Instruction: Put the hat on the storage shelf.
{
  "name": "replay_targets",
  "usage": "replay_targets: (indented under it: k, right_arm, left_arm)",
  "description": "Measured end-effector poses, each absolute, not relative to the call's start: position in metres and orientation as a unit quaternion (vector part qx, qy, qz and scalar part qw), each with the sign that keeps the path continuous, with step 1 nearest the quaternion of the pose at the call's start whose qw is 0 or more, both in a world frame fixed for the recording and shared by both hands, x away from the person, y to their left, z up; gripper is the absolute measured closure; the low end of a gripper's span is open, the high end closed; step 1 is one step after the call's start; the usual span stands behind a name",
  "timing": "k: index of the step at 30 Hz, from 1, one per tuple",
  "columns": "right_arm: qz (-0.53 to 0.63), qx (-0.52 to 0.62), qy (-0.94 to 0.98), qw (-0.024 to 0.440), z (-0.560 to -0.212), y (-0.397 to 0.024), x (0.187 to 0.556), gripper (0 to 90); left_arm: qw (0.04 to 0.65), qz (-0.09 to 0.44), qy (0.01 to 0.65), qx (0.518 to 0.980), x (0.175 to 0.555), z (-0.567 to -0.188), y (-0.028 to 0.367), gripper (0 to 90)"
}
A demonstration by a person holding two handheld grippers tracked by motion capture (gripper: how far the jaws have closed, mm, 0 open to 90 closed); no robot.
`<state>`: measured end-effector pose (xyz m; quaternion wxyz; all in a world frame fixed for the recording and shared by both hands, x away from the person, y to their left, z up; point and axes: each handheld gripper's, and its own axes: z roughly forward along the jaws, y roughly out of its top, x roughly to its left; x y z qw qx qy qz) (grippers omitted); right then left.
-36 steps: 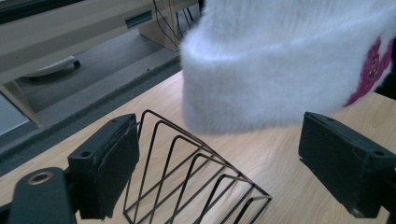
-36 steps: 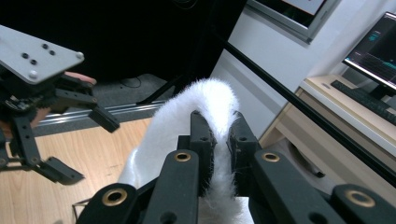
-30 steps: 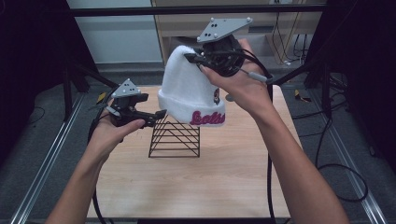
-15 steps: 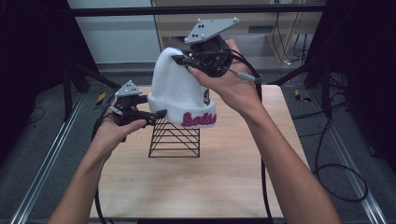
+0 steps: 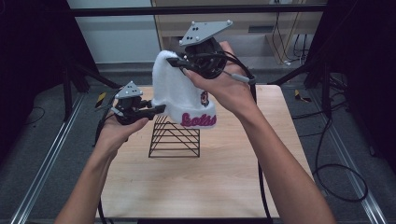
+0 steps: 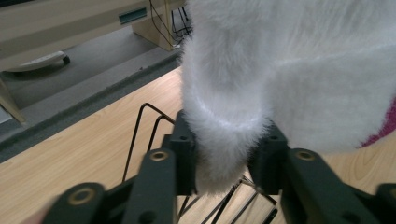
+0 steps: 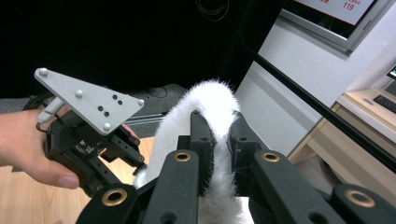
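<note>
hat: white and fluffy, with pink lettering on the folded cuff; it hangs in the air directly above the wire rack, held between my two tools.
wire rack: black, standing on the table under the hat's cuff; the cuff's lower edge sits just above its top wires, and i cannot tell whether they touch.
left gripper: at the hat's lower left edge, level with the top of the rack. its jaws have just been closing with the cuff between them; in the left gripper view both pads press into the cuff's fur, so it is clamped on the hat.
right gripper: at the hat's crown, well above the rack. in the right gripper view the jaws are pinched together on a fold of the crown.
table: light wood; the rack stands near its middle.
left hand: just left of the rack, under the left gripper.
right hand: above and right of the rack, behind the hat.
</note>
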<state>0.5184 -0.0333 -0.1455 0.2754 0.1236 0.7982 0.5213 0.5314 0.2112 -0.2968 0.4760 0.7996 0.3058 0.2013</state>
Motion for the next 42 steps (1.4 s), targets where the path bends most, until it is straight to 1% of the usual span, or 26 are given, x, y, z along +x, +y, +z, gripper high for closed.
replay_targets:
  k: [1,4,7,13,23,34,38,42]
  right_arm:
    - [0.521,0.123,0.799,0.275,-0.146,-0.033,0.519,83.8]
    - [0.522,0.122,0.798,0.275,-0.146,-0.033,0.520,83.8]
    - [0.522,0.122,0.798,0.276,-0.147,-0.034,0.521,83.8]
    - [0.523,0.129,0.795,0.277,-0.150,-0.037,0.527,83.8]
    - [0.524,0.138,0.792,0.280,-0.153,-0.039,0.534,83.7]
    - [0.522,0.142,0.793,0.280,-0.158,-0.040,0.539,83.5]
    - [0.520,0.143,0.795,0.277,-0.161,-0.040,0.539,83.5]
    - [0.520,0.145,0.796,0.275,-0.164,-0.040,0.540,83.4]
  left_arm:
    - [0.475,0.202,0.305,0.800,0.531,-0.296,0.211,71.0]
    - [0.473,0.211,0.310,0.797,0.530,-0.295,0.211,74.5]
    - [0.466,0.225,0.319,0.793,0.528,-0.293,0.213,75.2]
    - [0.461,0.250,0.330,0.785,0.521,-0.290,0.219,75.8]
    - [0.461,0.269,0.335,0.776,0.515,-0.285,0.226,76.1]
    - [0.464,0.278,0.334,0.772,0.505,-0.283,0.230,76.0]
    - [0.465,0.267,0.338,0.774,0.502,-0.286,0.230,76.0]
    - [0.467,0.272,0.331,0.774,0.498,-0.287,0.230,76.0]
